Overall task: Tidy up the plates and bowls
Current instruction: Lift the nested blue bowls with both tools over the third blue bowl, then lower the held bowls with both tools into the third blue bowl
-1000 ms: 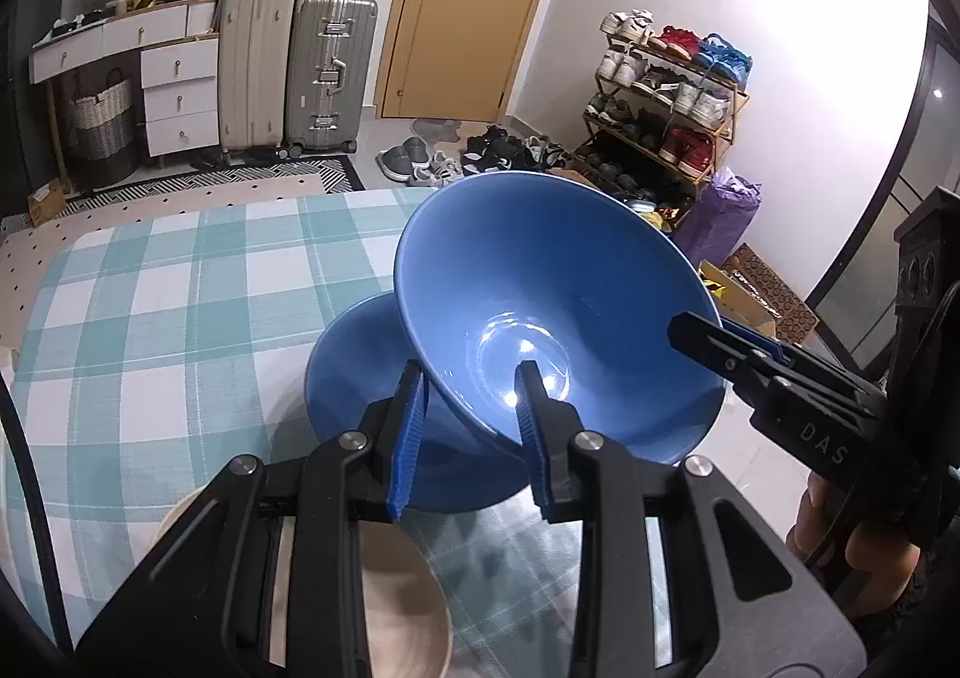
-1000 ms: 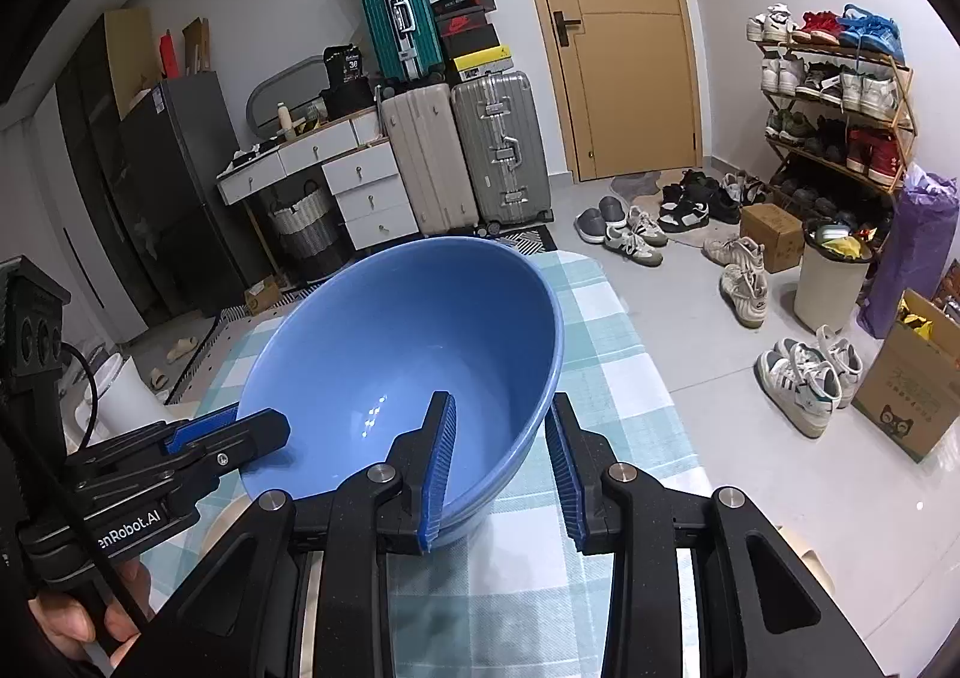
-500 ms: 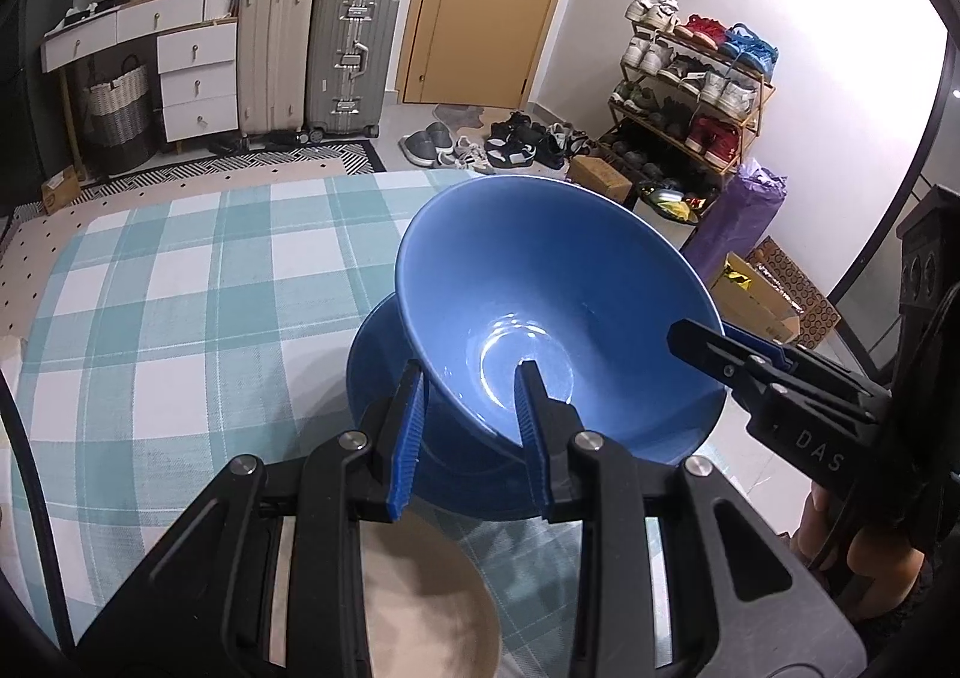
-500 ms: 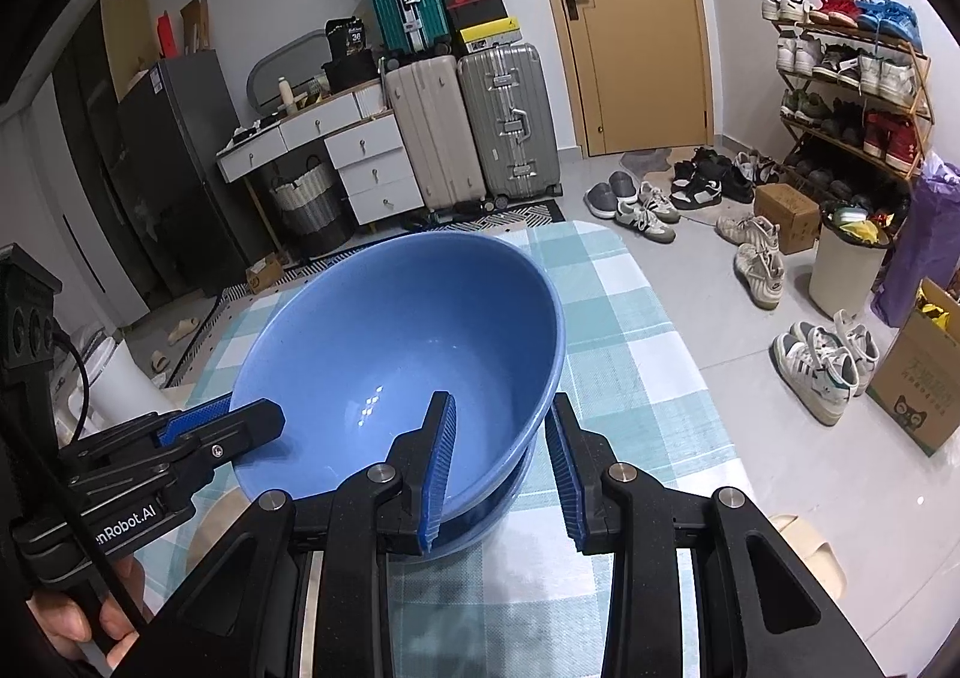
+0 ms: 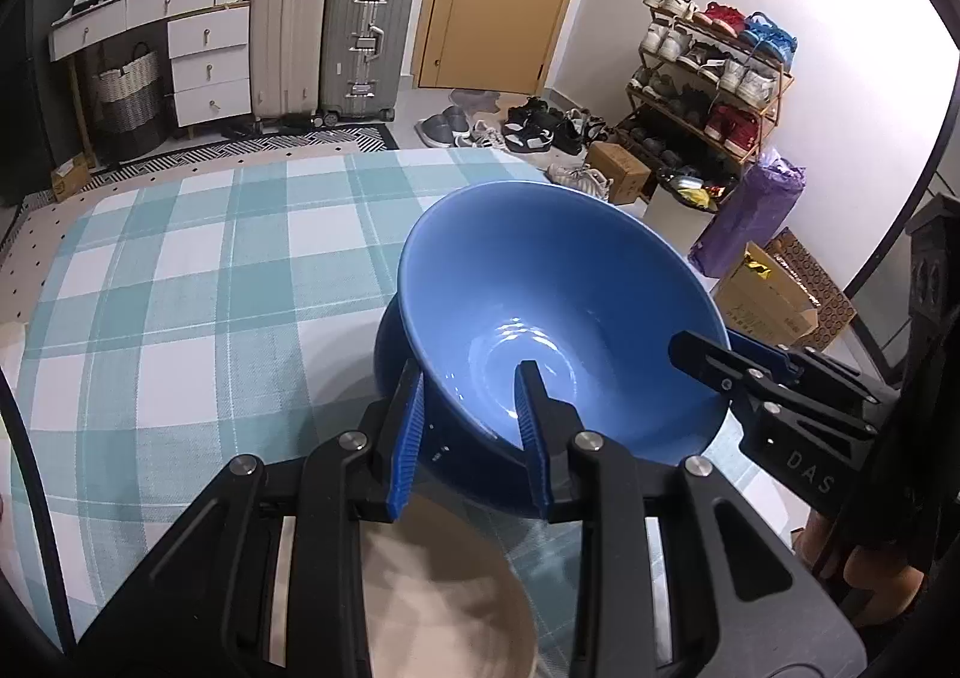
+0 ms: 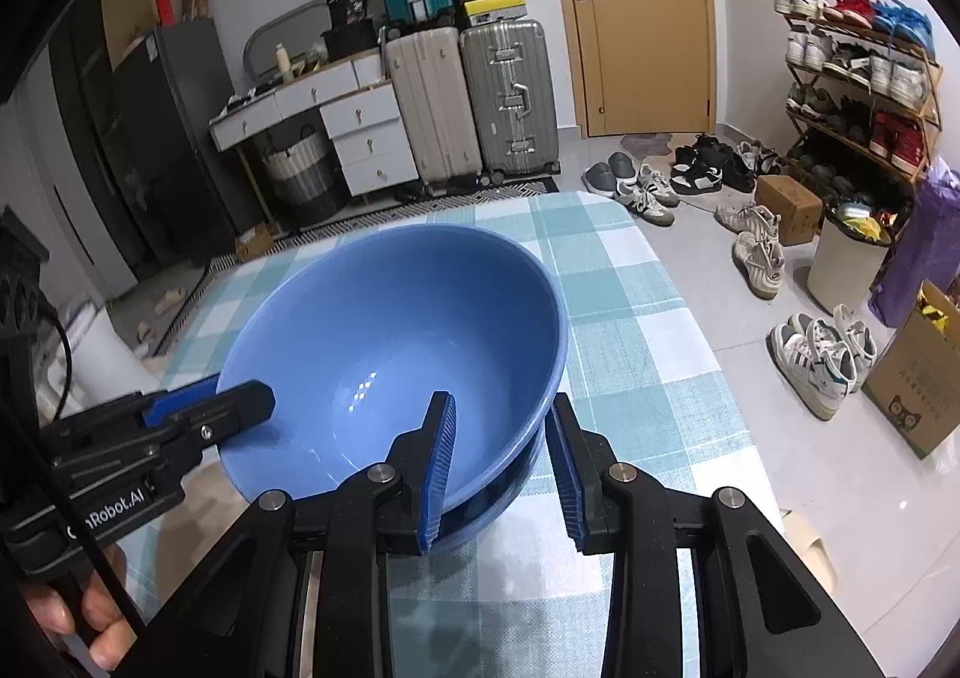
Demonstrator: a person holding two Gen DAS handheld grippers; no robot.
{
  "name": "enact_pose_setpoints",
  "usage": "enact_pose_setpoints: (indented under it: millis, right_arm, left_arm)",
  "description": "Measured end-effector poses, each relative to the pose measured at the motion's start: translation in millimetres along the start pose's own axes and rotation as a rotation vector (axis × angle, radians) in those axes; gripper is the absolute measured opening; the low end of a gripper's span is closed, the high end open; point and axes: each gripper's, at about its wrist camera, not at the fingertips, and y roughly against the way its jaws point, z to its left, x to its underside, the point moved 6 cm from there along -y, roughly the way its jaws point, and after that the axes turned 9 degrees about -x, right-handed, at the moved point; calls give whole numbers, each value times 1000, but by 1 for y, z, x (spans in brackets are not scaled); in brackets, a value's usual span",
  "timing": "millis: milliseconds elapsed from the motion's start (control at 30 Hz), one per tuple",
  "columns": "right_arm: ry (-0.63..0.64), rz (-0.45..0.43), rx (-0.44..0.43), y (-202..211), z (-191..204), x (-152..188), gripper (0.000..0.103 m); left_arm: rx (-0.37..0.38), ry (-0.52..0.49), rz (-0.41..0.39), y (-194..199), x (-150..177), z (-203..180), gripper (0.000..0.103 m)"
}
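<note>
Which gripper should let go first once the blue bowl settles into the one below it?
Probably the right gripper: its fingers look slack around the blue bowl, while the left gripper pinches the rim.

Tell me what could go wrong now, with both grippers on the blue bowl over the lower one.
1. The upper bowl sits tilted in the lower bowl; opening one gripper first could let it slide or clack down.
2. The left gripper and right gripper straddle opposite rim sides; uneven pulling may twist it.
3. The stack is near the table edge.
</note>
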Motion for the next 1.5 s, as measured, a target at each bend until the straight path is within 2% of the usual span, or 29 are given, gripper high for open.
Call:
enact_pose_setpoints:
  millis: [667, 1167, 1500]
  right_arm:
    - [62, 33, 77, -27, 4, 20, 33]
    - [117, 29, 148, -33, 8, 26, 33]
    - [117, 35, 151, -40, 6, 28, 33]
  left_arm:
    - [-92, -58, 12, -37, 21, 3, 27]
    - [-131, -93, -8, -37, 25, -1, 27]
    - [-143, -94, -2, -41, 27, 4, 27]
